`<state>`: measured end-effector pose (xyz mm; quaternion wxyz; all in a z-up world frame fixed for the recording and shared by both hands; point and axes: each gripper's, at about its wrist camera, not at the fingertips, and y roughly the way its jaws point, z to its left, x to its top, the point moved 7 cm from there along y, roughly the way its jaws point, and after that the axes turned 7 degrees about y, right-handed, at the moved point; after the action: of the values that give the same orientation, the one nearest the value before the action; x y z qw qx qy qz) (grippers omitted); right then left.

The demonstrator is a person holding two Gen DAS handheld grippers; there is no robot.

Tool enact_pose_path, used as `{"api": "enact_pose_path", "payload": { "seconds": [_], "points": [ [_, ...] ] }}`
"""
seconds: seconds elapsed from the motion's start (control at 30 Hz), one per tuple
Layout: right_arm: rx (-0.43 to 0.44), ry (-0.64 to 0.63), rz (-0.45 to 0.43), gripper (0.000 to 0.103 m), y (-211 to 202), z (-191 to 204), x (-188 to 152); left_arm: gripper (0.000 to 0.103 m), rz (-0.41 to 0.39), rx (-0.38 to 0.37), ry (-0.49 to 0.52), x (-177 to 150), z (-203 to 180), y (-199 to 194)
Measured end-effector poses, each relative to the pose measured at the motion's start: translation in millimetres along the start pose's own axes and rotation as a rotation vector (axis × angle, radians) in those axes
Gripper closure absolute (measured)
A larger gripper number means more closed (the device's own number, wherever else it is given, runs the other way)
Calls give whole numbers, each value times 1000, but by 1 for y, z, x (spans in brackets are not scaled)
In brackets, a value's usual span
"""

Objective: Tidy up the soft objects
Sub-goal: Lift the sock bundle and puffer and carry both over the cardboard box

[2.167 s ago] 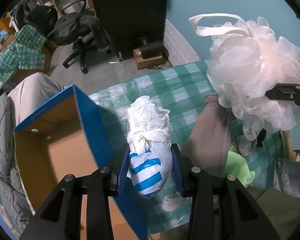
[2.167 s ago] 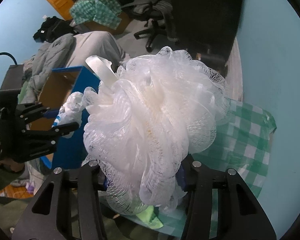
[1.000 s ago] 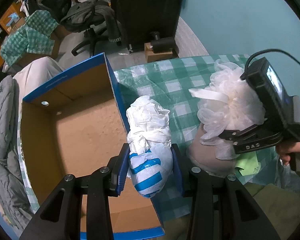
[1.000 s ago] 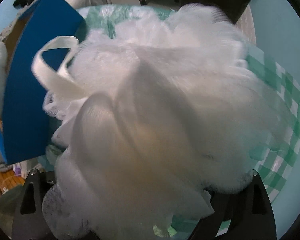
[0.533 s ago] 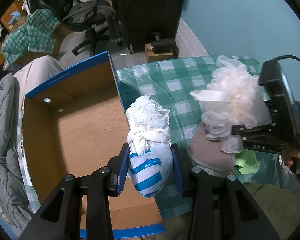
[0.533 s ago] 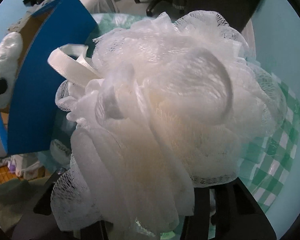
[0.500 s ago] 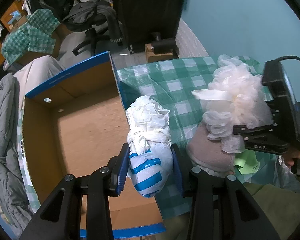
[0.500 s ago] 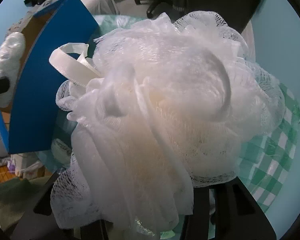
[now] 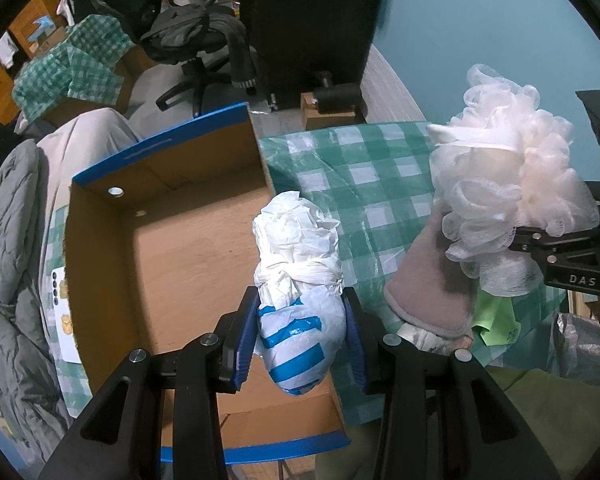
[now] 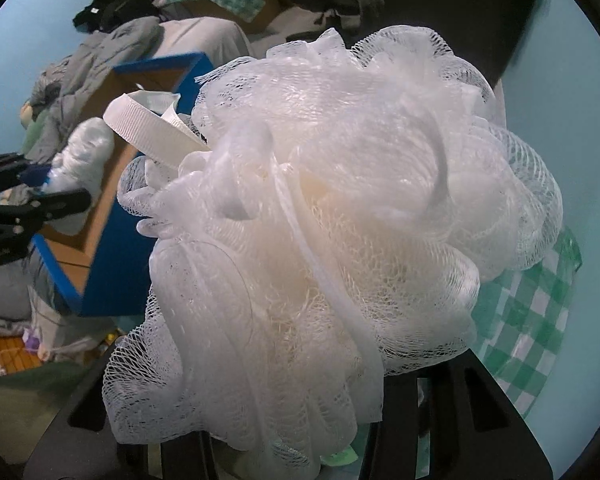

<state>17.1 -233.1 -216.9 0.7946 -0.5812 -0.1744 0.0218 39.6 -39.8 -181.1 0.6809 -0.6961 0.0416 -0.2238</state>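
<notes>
We hold a knotted white plastic bag with blue stripes between the blue-padded fingers of our left gripper, clamped narrow on its lower, striped half, so the crumpled white top sticks out forward past the fingertips. The bundle hangs over the right wall of an open brown cardboard box with blue outer faces, roughly above the edge where the box meets the green-and-white checked tablecloth. Our right gripper carries a fluffy white mesh bath sponge with a flat white ribbon loop; in the right wrist view the sponge fills nearly the whole frame and hides the fingertips, while the left wrist view shows the black fingers pressed into its lower side, gripping it above the cloth, to the right of the box. Beneath the sponge a soft grey-pink fabric piece lies on the tablecloth, with a light green cloth just beside it near the table edge.
</notes>
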Motion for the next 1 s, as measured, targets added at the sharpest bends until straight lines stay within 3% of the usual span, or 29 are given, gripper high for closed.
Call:
{"api": "enact_pose_path", "payload": {
  "seconds": [0.57,1.0],
  "points": [
    [75,-123,-29,62,-21,19,28,63,-28,49,-101,-15,57,-15],
    [139,-205,-20,62,-2,91,63,63,-41,96,-178,-28,119,-17]
  ]
}}
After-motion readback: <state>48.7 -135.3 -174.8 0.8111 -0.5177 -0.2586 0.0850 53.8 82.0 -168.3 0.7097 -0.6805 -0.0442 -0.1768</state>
